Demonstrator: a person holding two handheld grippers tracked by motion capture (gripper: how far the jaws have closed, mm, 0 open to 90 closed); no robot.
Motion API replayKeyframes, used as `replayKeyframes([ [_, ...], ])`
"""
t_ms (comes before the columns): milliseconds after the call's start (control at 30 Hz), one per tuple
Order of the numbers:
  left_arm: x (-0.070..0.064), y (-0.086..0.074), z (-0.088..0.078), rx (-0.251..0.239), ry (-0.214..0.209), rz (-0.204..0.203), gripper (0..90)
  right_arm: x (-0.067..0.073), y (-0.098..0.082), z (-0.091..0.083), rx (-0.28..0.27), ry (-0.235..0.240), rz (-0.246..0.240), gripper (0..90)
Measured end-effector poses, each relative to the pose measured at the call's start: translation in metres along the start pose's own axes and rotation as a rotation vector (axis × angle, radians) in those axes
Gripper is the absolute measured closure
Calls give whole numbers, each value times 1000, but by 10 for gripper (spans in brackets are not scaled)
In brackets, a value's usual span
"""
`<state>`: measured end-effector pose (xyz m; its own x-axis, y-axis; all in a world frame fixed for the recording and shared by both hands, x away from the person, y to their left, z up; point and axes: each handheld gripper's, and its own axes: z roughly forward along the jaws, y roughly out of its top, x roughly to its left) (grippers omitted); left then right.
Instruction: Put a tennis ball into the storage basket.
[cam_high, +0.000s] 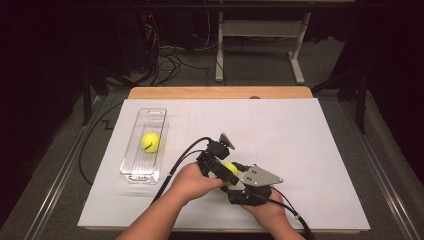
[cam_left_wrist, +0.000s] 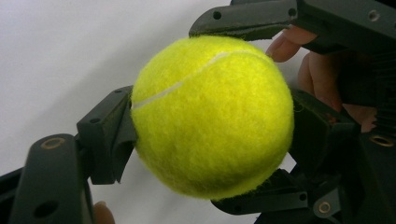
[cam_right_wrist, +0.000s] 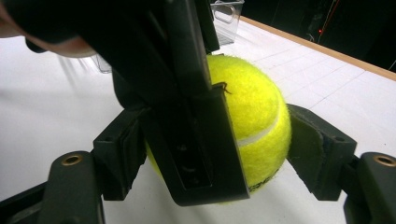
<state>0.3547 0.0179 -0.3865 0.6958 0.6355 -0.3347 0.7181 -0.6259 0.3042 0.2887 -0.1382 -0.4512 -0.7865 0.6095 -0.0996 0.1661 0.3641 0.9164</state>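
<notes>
Where the two forearms meet at the near edge of the white table: one yellow tennis ball, gripped from two sides at once.

Left gripper: black, cable trailing, jaws clenched on the ball; pads pressing its left and right flanks in the left gripper view. Reaches in from the left of the high view.

Right gripper: black, grey three-cornered plate on top, jaws likewise clamped on the same ball; one pad flat against the ball's side in the right gripper view. Crosses the left gripper's jaws at an angle, so four pads ring the ball.

Tennis ball, held: round, so no long axis and no pointing end. White seam runs as a slanting curve across the upper face in the left gripper view. Dark print low on the ball near the table side in the right gripper view, too small to read. Whether lifted off the table or resting on it: cannot tell.

Farther, left of centre: clear plastic bin, oblong, long axis running away from the person, slightly slanted. Well apart from the grippers.

Inside the bin, near its middle: second tennis ball, yellow, dark mark facing up.

Beyond: wooden table edge, then dark floor with loose cables and a grey frame.
</notes>
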Motion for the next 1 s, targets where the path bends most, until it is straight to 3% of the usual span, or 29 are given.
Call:
replayKeyframes([
  [733, -1, 1, -1, 1, 9, -7, 268, 0, 0, 1, -12, 2, -2, 249],
  [1000, 0, 0, -4, -4, 17, -5, 268, 0, -1, 3, -1, 3, 0, 156],
])
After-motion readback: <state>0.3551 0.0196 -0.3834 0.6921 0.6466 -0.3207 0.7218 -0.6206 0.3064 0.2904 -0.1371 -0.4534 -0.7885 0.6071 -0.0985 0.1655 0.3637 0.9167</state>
